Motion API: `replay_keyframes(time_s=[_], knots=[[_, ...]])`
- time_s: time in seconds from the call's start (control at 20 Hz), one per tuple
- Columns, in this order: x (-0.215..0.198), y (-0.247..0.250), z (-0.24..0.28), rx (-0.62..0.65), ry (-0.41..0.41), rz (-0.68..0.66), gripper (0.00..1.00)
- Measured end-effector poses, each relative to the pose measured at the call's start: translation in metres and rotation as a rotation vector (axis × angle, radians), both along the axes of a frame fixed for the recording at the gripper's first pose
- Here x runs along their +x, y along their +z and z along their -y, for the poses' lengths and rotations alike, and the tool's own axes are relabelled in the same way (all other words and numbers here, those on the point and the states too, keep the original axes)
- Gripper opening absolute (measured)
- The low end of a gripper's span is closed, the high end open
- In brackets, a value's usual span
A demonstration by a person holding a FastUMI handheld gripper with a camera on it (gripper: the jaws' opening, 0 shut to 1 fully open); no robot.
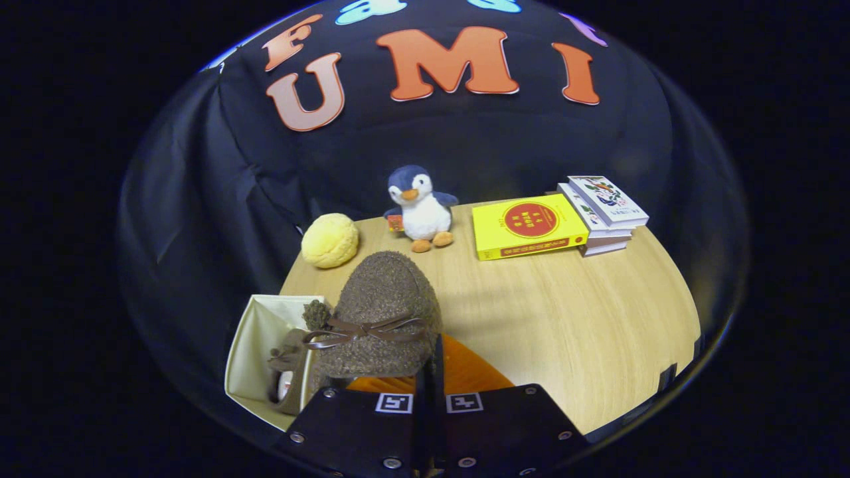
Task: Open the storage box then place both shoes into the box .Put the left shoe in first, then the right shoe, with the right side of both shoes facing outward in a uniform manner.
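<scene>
Two brown fuzzy shoes are in sight at this moment. One shoe point(382, 318), with a dark bow across its top, is lifted just ahead of the gripper point(430, 362), whose fingers stand pressed close together with hardly any gap; they seem to pinch the edge of this shoe, but the exact place of contact is hidden, so I cannot tell it for sure. The other shoe point(287, 372) lies inside the open storage box point(255, 338), a cream fabric box standing at the near left edge of the wooden table point(564, 312), partly behind the lifted shoe. The lifted shoe hangs beside the box, over its right wall. Something orange point(465, 372) shows under the fingers. Farther on the table a yellow round plush point(330, 239) rests beyond the shoe, a penguin toy point(420, 208) sits upright near it, and a yellow book point(528, 227) lies next to a small stack of books point(605, 212).
</scene>
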State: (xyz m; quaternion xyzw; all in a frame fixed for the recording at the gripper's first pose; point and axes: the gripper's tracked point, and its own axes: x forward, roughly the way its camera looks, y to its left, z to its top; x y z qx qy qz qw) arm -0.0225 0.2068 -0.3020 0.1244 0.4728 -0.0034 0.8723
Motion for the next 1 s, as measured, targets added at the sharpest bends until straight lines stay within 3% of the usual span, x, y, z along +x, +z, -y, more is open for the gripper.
replay_keyframes(time_s=[0.3, 0.5, 1.0], knots=[[0.013, 0.017, -0.099, 0.001, 0.11, 0.0, 0.04], [0.011, -0.003, -0.152, -0.015, 0.158, -0.029, 0.04], [-0.013, -0.085, -0.183, -0.128, 0.199, -0.178, 0.04]])
